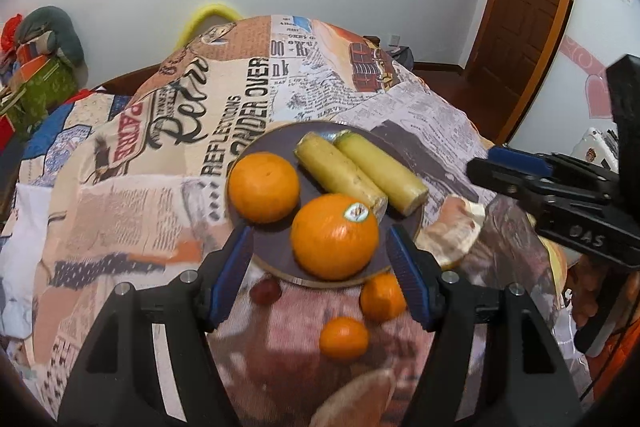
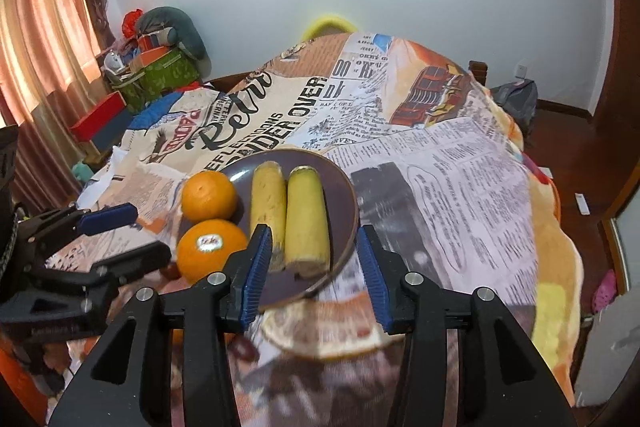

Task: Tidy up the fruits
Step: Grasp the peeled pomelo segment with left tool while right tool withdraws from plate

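The left gripper [image 1: 320,275] is held open, nothing gripped; the stickered orange [image 1: 334,235] on the plate [image 1: 276,143] is seen between its pads, no contact shown. The right gripper [image 2: 312,271] is held part open and empty over the plate's near rim, beside two bananas [image 2: 288,211]. The plate rests on the table [image 2: 460,187].

Left tongs [image 1: 320,277], right tongs [image 2: 316,277]: both spread, empty, angled down.

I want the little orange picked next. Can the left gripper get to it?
Probably yes. The little orange lies on the cloth just below the open left gripper, off the plate, with nothing over it.
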{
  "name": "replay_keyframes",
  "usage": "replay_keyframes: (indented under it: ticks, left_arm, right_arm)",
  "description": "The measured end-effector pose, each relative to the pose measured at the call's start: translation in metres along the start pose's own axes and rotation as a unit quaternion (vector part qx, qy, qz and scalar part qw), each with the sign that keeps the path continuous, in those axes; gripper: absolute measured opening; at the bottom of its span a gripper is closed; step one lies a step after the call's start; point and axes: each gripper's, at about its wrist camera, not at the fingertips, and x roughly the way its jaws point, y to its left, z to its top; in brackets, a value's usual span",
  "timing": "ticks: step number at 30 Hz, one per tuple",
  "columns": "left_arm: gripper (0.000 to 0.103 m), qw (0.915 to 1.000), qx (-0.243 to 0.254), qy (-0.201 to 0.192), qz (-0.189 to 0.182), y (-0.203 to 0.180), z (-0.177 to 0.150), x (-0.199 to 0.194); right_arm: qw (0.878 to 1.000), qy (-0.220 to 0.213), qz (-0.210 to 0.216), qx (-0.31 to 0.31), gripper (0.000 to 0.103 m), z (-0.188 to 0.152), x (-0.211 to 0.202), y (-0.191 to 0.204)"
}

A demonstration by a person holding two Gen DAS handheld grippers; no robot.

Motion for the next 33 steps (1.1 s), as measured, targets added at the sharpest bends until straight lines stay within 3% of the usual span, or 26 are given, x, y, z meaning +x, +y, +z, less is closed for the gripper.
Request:
replay_keyframes:
  ticks: [10,22,25,29,31,33]
  left_arm:
    - [0.069,0.9987,-0.011,0.049,0.007,0.004,-0.05,-0.011]
    - [0.069,0.9946,-0.001,0.104,-0.002,-0.014,-0.107,-0.007]
    - [0.07,0.9948,0.024,0.097,0.018,-0.02,-0.116,-0.007]
    - [0.071,0.9961,0.012,0.085,0.022,-0.016,-0.119,-0.007]
    - [0.068,0.9966,0.006,0.079,0.023,-0.013,-0.119,-0.007]
    - [0.053,0.9967,0.002,0.074,0.035,-0.009,-0.118,-0.009]
  right_arm:
    - [1.0,-0.013,-0.008,0.005,0.055,-0.031,-0.037,0.008]
    - [1.0,-0.007,-0.022,0.007,0.065,-0.058,-0.052,0.007]
    - [1.0,-0.005,-0.025,0.008,0.067,-0.065,-0.053,0.007]
    - [1.0,0.001,-0.029,0.008,0.073,-0.074,-0.05,0.008]
    - [1.0,0.006,-0.03,0.007,0.073,-0.075,-0.048,0.008]
    - [0.999,0.013,-0.032,0.007,0.073,-0.077,-0.043,0.008]
